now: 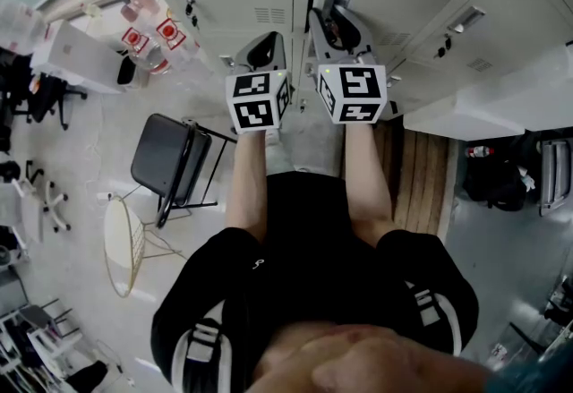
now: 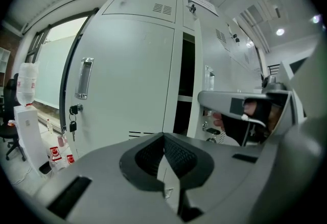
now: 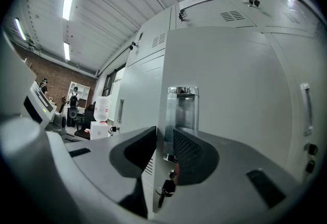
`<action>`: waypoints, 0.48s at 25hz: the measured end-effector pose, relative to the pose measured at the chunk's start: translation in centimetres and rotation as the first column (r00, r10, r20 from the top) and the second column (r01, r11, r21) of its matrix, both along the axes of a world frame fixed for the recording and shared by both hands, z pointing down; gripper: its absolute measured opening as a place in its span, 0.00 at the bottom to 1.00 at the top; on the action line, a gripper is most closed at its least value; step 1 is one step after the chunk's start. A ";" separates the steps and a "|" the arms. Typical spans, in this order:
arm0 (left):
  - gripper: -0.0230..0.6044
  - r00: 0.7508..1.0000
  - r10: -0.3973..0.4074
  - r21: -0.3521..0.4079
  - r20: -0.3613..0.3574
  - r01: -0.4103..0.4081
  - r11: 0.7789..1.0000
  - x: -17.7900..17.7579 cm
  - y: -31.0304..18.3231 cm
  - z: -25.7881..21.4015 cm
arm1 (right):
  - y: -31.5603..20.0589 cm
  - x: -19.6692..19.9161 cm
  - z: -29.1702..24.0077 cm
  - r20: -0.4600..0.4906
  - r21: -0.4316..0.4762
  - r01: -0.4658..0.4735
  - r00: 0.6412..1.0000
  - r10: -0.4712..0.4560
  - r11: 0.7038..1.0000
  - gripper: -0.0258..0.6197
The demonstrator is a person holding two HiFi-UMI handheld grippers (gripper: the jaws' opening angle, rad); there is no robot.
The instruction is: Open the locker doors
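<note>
Right gripper [image 3: 164, 139]: jaws part-closed around the free edge of the ajar locker door [image 3: 230, 90], just under its recessed handle [image 3: 182, 108]. Pads look seated on both faces, nothing else between them.
Left gripper [image 2: 164, 137]: to the left of that door, tips together, empty, pointing at the locker front.
The ajar door is straight ahead and already off its frame; a dark gap [image 2: 184, 85] shows on its opening side.
Keys [image 3: 166, 187] hang in the lock just below the grip point, so keep clear of them.
My read on handling: thin painted sheet steel, light, stiff, swings freely on its hinges. The paint is smooth, so a pinch could slip. Hold at the free edge next to the handle for the most leverage, and pull along the door's arc rather than straight back.
Left of the ajar door, the closed door [image 2: 127, 80] is not yet opened. It has its own handle [image 2: 85, 77] and keys [image 2: 73, 121].
Further left, well apart, is a water dispenser [image 2: 25, 116].
</note>
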State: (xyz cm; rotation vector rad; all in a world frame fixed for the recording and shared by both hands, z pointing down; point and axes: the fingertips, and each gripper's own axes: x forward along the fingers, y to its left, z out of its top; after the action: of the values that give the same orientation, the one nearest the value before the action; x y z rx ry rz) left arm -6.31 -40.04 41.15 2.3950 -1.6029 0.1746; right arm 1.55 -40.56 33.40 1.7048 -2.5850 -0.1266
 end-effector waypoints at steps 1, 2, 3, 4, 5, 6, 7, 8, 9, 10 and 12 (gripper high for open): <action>0.05 1.000 0.000 -0.001 0.000 0.000 1.000 0.1 0.4 0.0 | 0.4 0.1 0.0 0.002 -0.001 0.003 1.000 -0.003 1.000 0.22; 0.05 1.000 0.000 -0.003 0.001 0.000 1.000 0.2 0.7 0.1 | 0.8 0.2 0.0 0.005 -0.001 0.007 1.000 -0.007 1.000 0.22; 0.05 1.000 0.001 -0.005 0.001 -0.001 1.000 0.4 1.1 0.1 | 1.2 0.2 0.0 0.008 -0.002 0.011 1.000 -0.011 1.000 0.22; 0.05 1.000 0.002 -0.005 0.001 -0.002 1.000 0.6 1.4 0.1 | 1.6 0.3 0.0 0.012 -0.003 0.015 1.000 -0.015 1.000 0.22; 0.05 1.000 0.005 -0.005 0.001 -0.005 1.000 0.8 1.7 0.1 | 2.0 0.4 0.0 0.016 -0.003 0.018 1.000 -0.018 1.000 0.22; 0.05 1.000 0.008 -0.004 0.002 -0.008 1.000 1.0 2.0 0.2 | 2.3 0.5 0.0 0.019 -0.003 0.021 1.000 -0.021 1.000 0.22; 0.05 1.000 0.012 -0.004 0.003 -0.012 1.000 1.3 2.3 0.2 | 2.7 0.6 0.0 0.022 -0.003 0.023 1.000 -0.023 1.000 0.22; 0.05 1.000 0.017 -0.003 0.004 -0.017 1.000 1.6 2.5 0.2 | 3.0 0.7 0.0 0.023 -0.003 0.025 0.999 -0.025 1.000 0.22; 0.05 1.000 0.023 -0.002 0.004 -0.023 1.000 1.8 2.8 0.2 | 3.4 0.8 0.0 0.023 -0.003 0.029 0.999 -0.029 1.000 0.22; 0.05 1.000 0.028 -0.001 0.005 -0.028 1.000 2.1 3.0 0.2 | 3.7 0.8 0.0 0.022 -0.004 0.035 0.999 -0.035 0.999 0.22; 0.05 0.999 0.040 0.004 0.004 -0.040 0.999 2.7 3.4 -0.1 | 4.4 0.9 0.0 0.018 -0.008 0.053 0.998 -0.053 0.999 0.22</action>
State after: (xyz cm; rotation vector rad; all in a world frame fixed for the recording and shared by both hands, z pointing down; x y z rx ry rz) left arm -3.57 -36.68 41.08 2.4325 -1.5597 0.1840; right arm 2.48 -36.19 33.43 1.6424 -2.6409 -0.1022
